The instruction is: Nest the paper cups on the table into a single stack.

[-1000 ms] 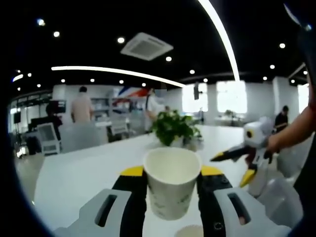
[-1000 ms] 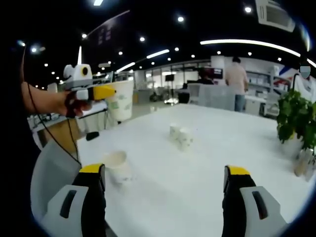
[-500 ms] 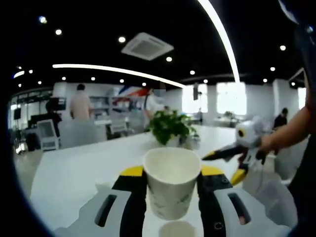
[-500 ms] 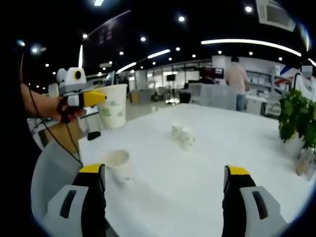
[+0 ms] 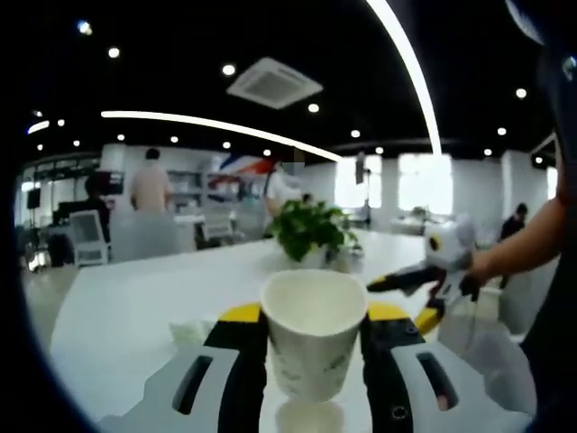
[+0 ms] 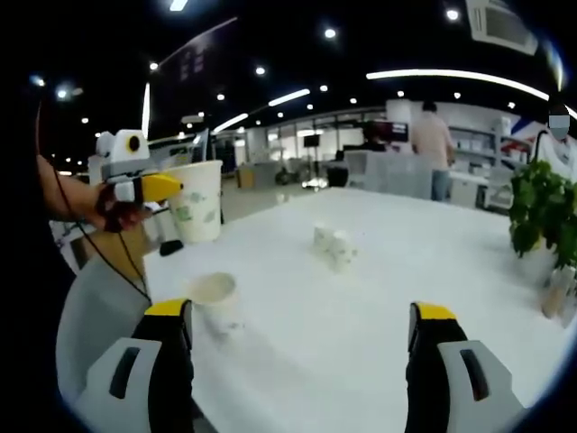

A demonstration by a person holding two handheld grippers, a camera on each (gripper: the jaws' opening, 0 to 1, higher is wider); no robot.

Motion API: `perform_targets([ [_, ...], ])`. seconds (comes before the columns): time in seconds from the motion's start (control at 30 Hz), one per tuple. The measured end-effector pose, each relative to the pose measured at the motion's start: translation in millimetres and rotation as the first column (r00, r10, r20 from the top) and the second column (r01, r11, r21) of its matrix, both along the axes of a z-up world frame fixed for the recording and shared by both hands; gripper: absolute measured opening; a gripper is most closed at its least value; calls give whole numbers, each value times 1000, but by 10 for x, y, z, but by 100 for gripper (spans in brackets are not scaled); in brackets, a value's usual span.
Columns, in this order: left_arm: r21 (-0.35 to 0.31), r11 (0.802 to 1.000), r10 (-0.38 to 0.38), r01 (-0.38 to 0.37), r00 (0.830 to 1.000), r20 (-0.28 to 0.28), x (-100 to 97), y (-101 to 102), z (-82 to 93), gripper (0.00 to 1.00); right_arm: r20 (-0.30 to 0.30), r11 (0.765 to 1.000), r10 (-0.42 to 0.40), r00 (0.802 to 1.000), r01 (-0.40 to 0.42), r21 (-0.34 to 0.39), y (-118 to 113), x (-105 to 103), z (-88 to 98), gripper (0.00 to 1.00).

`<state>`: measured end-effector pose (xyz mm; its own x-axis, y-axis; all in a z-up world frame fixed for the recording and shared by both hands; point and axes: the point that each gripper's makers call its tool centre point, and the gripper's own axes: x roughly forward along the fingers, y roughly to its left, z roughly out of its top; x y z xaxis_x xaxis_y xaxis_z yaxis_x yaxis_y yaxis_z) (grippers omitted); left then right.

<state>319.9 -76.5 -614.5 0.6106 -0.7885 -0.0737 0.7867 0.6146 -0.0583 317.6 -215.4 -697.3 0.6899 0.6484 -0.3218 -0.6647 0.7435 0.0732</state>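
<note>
1. Left gripper view: the left gripper [image 5: 314, 336] has its yellow-tipped jaws closed against the two sides of an upright white paper cup with a faint green print [image 5: 313, 336], gripping mid-wall below the rolled rim.
2. Judging by its thin wall, this held cup is very light and easily crushed; a gentle squeeze below the stiffer rim looks safest.
3. Directly beneath the held cup, between the jaw bases, the open mouth of a second white paper cup [image 5: 309, 417] stands on the white table [image 5: 126, 307].
4. Right gripper view: the right gripper [image 6: 302, 329] is wide open and holds nothing.
5. That second cup [image 6: 215, 300] sits just ahead of its left jaw; a small cluster of white cups [image 6: 331, 244] stands farther ahead, between the jaws.
</note>
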Motion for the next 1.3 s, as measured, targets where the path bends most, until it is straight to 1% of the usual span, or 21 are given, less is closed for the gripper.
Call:
perform_targets([
  [0.2, -2, 1000, 1, -1, 1000, -7, 0, -3, -44, 38, -1, 1000, 0, 1000, 0, 1, 0, 10, 2, 98],
  [0.37, 8, 1000, -4, 4, 1000, -9, -8, -9, -121, 38, -3, 1000, 3, 1000, -3, 0, 11, 4, -4, 98],
  [0.43, 2, 1000, 0, 0, 1000, 3, -7, -3, -141, 38, -4, 1000, 3, 1000, -3, 0, 13, -8, 0, 98],
  [0.57, -1, 1000, -5, 5, 1000, 10, -14, -12, -186, 38, -9, 1000, 4, 1000, -4, -4, 0, -21, -15, 98],
  [0.7, 12, 1000, -10, 9, 1000, 17, -8, -27, -259, 39, -9, 1000, 4, 1000, -4, -7, -14, -18, -28, 98],
  [0.77, 12, 1000, -14, 14, 1000, 8, 0, -29, -298, 39, -10, 1000, 3, 1000, -3, -5, -12, -23, -18, 98],
  [0.83, 21, 1000, -7, 6, 1000, 13, 19, -20, -341, 40, -11, 1000, 4, 1000, -4, -8, -18, -25, -29, 98],
  [0.9, 12, 1000, -13, 13, 1000, -2, 21, -19, -375, 40, -10, 1000, 5, 1000, -5, -9, -15, -30, -24, 98],
  [1.03, 21, 1000, -14, 14, 1000, -14, 15, -17, -461, 39, -9, 1000, 2, 1000, -2, -7, -19, -34, -22, 98],
  [1.1, 37, 999, -19, 20, 1000, -22, 5, -21, -547, 39, -10, 1000, 1, 1000, -1, -8, -20, -40, -26, 98],
  [1.3, 54, 998, -15, 18, 999, -45, -6, -21, -680, 39, -13, 1000, -3, 1000, 3, -8, -23, -59, -32, 98],
])
